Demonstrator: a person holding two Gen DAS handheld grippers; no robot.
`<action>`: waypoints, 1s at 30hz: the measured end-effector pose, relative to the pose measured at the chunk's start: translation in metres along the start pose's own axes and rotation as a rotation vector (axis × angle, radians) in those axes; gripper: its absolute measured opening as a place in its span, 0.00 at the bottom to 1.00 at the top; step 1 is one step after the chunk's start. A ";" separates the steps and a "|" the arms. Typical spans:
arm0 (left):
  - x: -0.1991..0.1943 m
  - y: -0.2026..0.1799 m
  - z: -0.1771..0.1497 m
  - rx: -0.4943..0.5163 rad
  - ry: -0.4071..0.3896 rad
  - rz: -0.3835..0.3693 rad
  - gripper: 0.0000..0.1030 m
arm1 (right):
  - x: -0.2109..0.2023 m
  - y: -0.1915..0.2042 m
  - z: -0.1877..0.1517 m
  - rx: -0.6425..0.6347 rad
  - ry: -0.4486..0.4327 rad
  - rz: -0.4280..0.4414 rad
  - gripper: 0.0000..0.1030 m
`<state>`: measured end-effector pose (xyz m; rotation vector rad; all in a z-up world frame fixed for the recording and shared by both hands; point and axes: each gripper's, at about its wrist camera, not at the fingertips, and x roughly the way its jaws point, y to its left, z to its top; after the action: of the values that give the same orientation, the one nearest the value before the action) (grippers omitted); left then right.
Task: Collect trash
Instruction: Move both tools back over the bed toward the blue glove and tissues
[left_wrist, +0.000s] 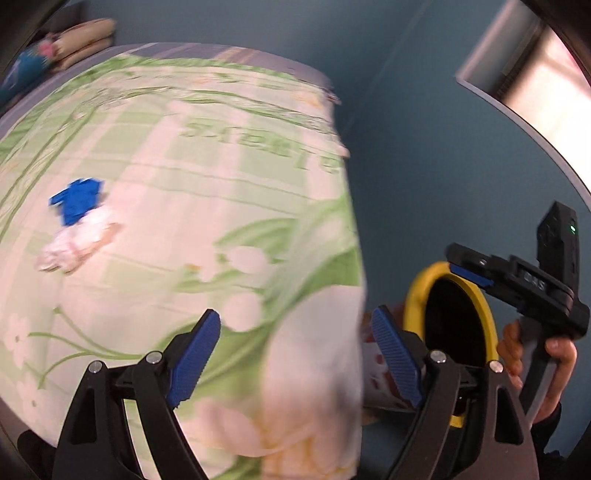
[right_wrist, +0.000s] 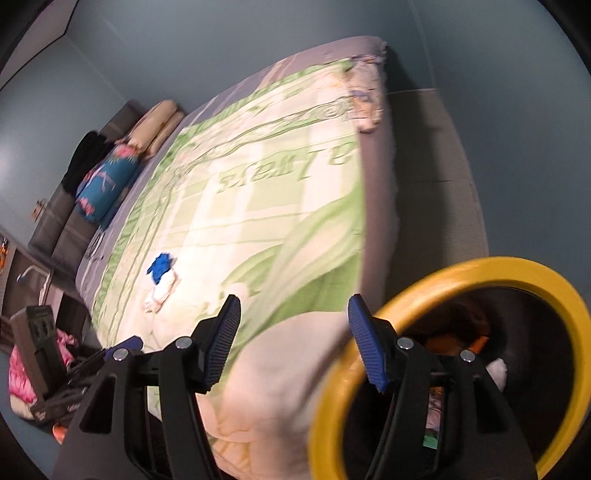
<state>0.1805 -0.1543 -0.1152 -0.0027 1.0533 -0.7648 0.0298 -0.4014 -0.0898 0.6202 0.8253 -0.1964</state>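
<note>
A: Item one, trash?
B: Blue scrap and crumpled white paper (left_wrist: 79, 229), touching each other, mid-bed on the green-and-cream floral quilt (left_wrist: 221, 184), which is lettered "always".
A: Bin?
B: Black bin with a yellow plastic rim (right_wrist: 480, 267), beside the bed's foot; only the right view shows the rubbish inside.
A: Tools?
B: Left tool (left_wrist: 295, 354) released, empty. Right tool (right_wrist: 293, 341) released, empty, over the bed's corner.

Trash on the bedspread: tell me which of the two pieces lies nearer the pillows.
The blue scrap; it lies on the pillow side of the crumpled white wrapper that it touches.
</note>
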 end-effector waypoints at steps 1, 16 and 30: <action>0.001 0.010 0.003 -0.016 -0.002 0.013 0.78 | 0.005 0.007 0.001 -0.012 0.006 0.008 0.56; -0.010 0.165 0.045 -0.196 -0.044 0.215 0.78 | 0.111 0.121 0.017 -0.199 0.148 0.129 0.56; 0.033 0.250 0.092 -0.313 0.005 0.249 0.78 | 0.195 0.206 0.013 -0.389 0.257 0.158 0.56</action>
<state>0.4023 -0.0184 -0.1809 -0.1350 1.1448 -0.3701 0.2502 -0.2293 -0.1364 0.3434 1.0246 0.1901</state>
